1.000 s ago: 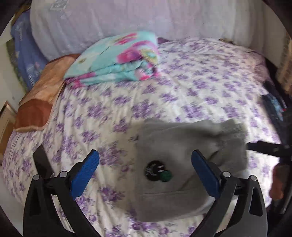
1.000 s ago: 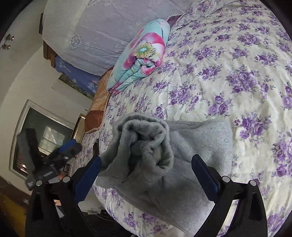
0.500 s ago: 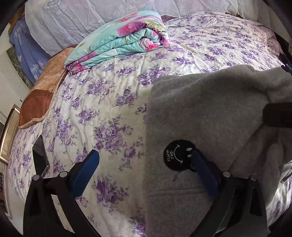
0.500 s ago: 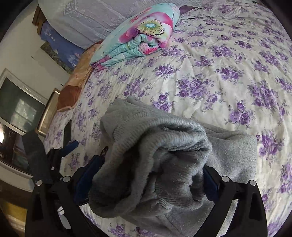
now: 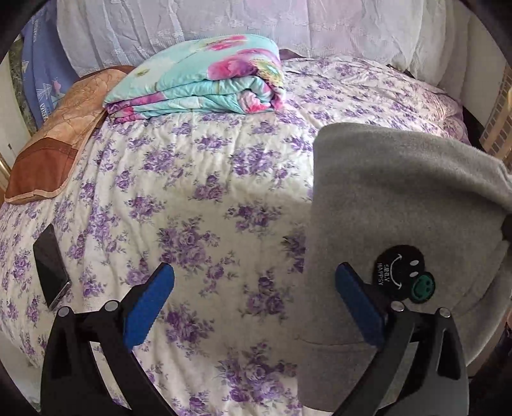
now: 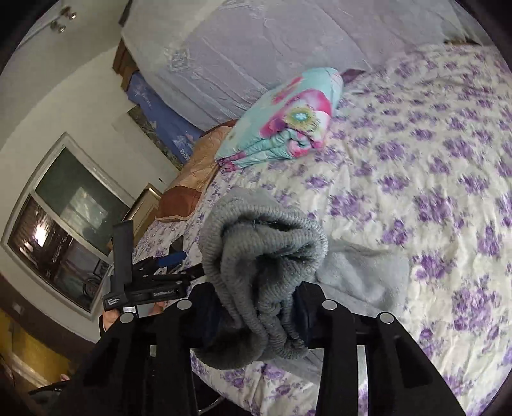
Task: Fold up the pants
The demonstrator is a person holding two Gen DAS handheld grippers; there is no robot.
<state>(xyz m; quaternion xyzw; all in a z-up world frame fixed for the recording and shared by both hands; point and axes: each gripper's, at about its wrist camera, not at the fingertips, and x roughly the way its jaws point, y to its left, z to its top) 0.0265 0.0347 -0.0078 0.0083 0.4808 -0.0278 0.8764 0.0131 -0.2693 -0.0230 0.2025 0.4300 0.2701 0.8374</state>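
The grey pants (image 5: 400, 198) lie folded on the floral bedspread at the right of the left wrist view, with a black smiley patch (image 5: 398, 267) and a small green one. My left gripper (image 5: 252, 297) is open and empty, its right finger over the pants' left edge. In the right wrist view my right gripper (image 6: 256, 316) is shut on the bunched ribbed cuffs of the pants (image 6: 265, 256) and holds them above the bed. The left gripper (image 6: 150, 275) shows at the left of that view.
A folded turquoise floral blanket (image 5: 204, 80) lies at the back of the bed. A brown pillow (image 5: 54, 140) sits at the left. A black phone (image 5: 51, 265) lies near the bed's left edge. White headboard cushions (image 5: 224, 28) stand behind. A window (image 6: 64, 224) is at left.
My right gripper has shut on the bunched cuffs and lifted them. My left gripper has moved left, so the pants now sit under its right finger only.
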